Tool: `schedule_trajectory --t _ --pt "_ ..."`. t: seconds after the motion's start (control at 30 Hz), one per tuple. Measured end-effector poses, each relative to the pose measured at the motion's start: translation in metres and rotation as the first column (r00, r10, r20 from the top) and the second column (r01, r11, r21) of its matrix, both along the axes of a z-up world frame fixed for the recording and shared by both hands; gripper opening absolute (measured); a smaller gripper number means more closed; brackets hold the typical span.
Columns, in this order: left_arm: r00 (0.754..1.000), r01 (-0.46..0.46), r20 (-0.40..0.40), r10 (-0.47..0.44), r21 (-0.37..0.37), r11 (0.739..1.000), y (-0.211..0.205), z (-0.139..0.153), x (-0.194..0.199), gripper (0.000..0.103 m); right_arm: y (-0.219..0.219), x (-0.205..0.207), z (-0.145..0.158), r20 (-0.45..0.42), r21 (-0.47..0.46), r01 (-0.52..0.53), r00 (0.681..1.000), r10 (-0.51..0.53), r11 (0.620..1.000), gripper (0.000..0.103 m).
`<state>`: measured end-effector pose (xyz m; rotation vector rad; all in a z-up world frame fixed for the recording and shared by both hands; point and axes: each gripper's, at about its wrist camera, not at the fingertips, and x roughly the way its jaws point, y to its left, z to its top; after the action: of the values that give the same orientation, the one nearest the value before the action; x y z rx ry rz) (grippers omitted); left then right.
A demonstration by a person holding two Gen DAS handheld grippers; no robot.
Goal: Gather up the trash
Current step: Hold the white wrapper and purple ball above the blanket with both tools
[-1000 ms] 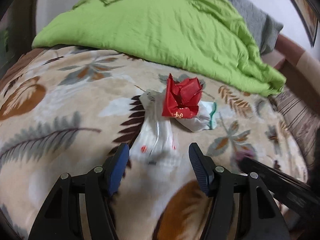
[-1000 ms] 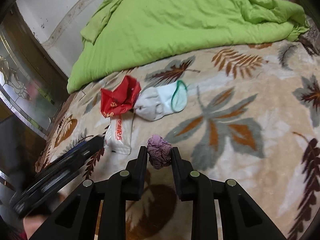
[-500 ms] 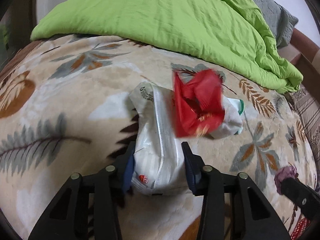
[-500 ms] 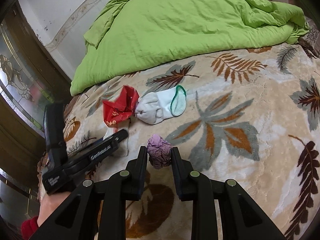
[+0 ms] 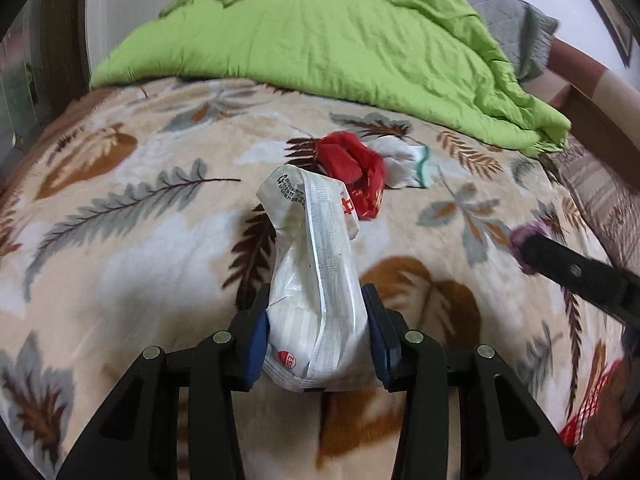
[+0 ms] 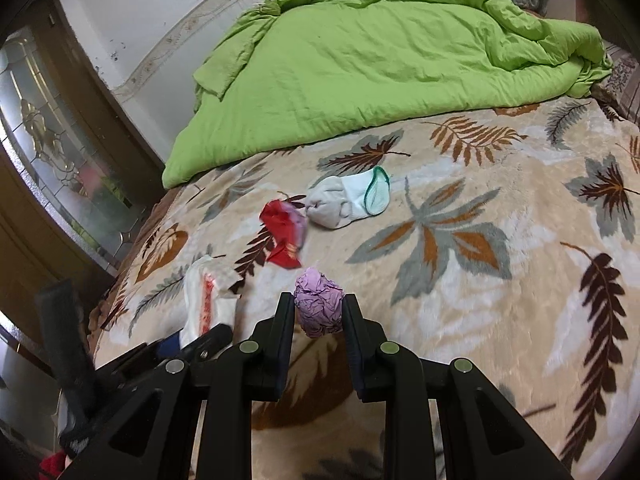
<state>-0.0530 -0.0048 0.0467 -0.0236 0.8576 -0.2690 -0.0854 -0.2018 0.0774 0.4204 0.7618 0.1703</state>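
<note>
The left gripper is clamped on a crumpled white plastic snack bag: its blue-padded jaws have just been closing and now press both sides of the bag's lower end, so the bag stands up between them, its printed top leaning toward 12 o'clock in the left wrist view. In the right wrist view the same bag shows at about 8 o'clock, white with a red stripe, rising from the left gripper's black frame.

The right gripper is closed on a crumpled ball of purple paper, its black fingers pressing it from either side. In the left wrist view that gripper reaches in from 3 o'clock with the purple ball at its tip.

Both grippers are over a beige plush bed blanket with a brown and grey leaf print. On it, toward 12 o'clock from the white bag in the left wrist view, lies a crumpled red foil wrapper; the bag's top overlaps its near edge in that view, and whether they touch I cannot tell. Just beside the red wrapper, at its 2 o'clock, lies a white ankle sock with a green-edged cuff; in the right wrist view the sock's toe end sits very close to the wrapper, cuff pointing to 3 o'clock. A rumpled lime-green quilt covers the bed at 12 o'clock, well apart from the trash, with a grey pillow behind it.
</note>
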Motion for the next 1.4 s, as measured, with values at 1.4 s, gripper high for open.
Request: schedule_trajectory --t 1.4 --pt "0.963 -0.021 0.266 -0.031 0.189 0.982 -0.026 0.017 -0.055 0.043 -0.011 -0.053 0.004 0.035 -0.073 0.056 0.998 -0.054 0.996 0.026"
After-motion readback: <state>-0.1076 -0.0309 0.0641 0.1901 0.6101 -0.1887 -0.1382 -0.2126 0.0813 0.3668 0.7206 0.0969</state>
